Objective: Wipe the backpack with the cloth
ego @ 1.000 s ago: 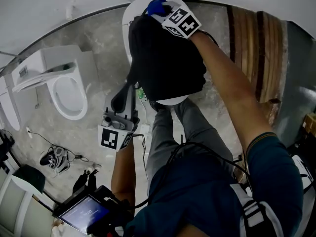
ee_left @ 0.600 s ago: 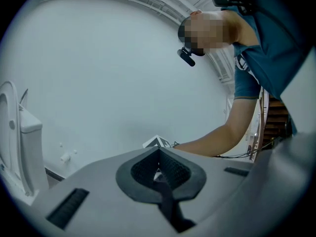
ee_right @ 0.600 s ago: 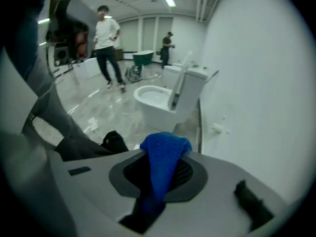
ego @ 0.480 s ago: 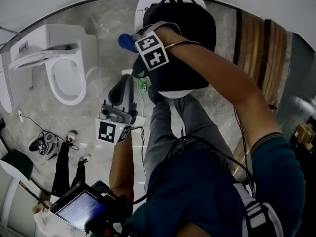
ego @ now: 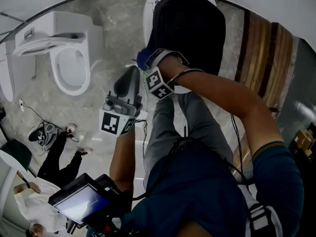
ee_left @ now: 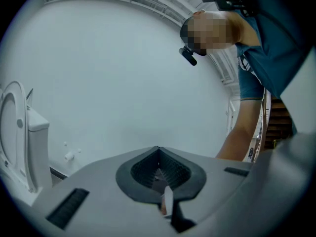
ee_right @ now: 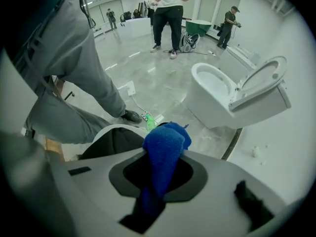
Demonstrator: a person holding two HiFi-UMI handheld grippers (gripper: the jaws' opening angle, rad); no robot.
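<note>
Risk: the backpack [ego: 190, 28] is sitting unsteadied on the small white desk [ego: 149, 11], and a hard stroke could be shoving it off. The left tongs [ego: 127, 83] are hanging clenched on nothing, near it but apart. The right tongs [ego: 148, 60] are gripping the cloth [ee_right: 165, 144] at the backpack's left edge. Contact is unclear, so a stroke may be missing the fabric.

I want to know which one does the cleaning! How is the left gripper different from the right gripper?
The right gripper pinches a blue cloth; the left gripper is shut on nothing. The right gripper is up beside the black backpack; the left gripper hangs lower, apart from it. Both are grey, and both have their jaws closed.
</note>
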